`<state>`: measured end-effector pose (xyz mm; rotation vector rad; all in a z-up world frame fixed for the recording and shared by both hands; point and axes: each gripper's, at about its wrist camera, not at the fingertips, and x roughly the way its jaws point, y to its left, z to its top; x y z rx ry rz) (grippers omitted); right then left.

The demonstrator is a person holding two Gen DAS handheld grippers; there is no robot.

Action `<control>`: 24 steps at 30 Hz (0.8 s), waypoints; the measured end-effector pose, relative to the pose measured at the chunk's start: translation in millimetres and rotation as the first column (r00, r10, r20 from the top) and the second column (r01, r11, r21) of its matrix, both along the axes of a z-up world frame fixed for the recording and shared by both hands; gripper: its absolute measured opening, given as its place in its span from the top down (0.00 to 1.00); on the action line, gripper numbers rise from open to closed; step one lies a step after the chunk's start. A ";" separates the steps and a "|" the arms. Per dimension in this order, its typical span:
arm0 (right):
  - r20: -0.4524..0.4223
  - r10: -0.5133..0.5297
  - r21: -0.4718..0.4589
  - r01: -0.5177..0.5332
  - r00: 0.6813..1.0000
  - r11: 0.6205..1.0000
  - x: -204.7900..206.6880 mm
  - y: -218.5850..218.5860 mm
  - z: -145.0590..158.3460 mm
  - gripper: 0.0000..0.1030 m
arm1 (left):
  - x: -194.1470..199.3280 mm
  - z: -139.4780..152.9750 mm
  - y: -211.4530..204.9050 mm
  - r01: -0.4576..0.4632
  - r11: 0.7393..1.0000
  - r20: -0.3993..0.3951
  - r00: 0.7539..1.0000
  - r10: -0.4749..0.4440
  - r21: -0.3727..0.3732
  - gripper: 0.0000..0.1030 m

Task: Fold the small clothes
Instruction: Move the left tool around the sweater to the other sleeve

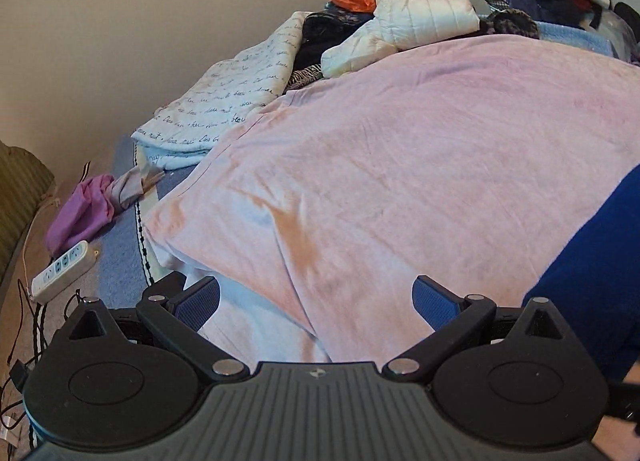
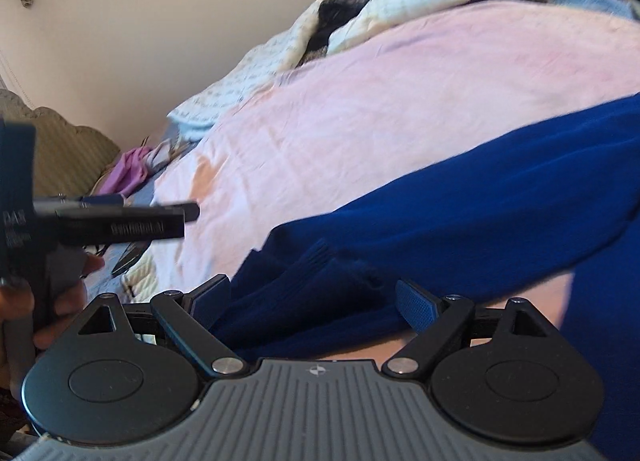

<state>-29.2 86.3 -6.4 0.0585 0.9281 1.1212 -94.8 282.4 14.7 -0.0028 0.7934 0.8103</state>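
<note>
Currently both sets of jaws are seen spread wide, nothing pinched. The left gripper (image 1: 316, 301) is held over the pink blanket (image 1: 400, 165), with only bare blanket between its pads. The blue garment (image 2: 460, 197) is spread on that blanket, off to the right of the left jaws; its ribbed edge is bunched between the right gripper (image 2: 314, 303) pads, ungripped.

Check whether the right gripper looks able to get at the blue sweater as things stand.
Probably yes: the right gripper is open, the blue sweater already bunches between its jaws, and nothing lies in between.
</note>
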 end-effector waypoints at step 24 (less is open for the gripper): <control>0.176 -0.254 -0.032 0.263 0.951 0.964 18.4 -40.9 13.8 0.14 | -7.4 -6.9 -60.0 0.426 0.901 0.040 0.905 -0.424 -0.083 0.00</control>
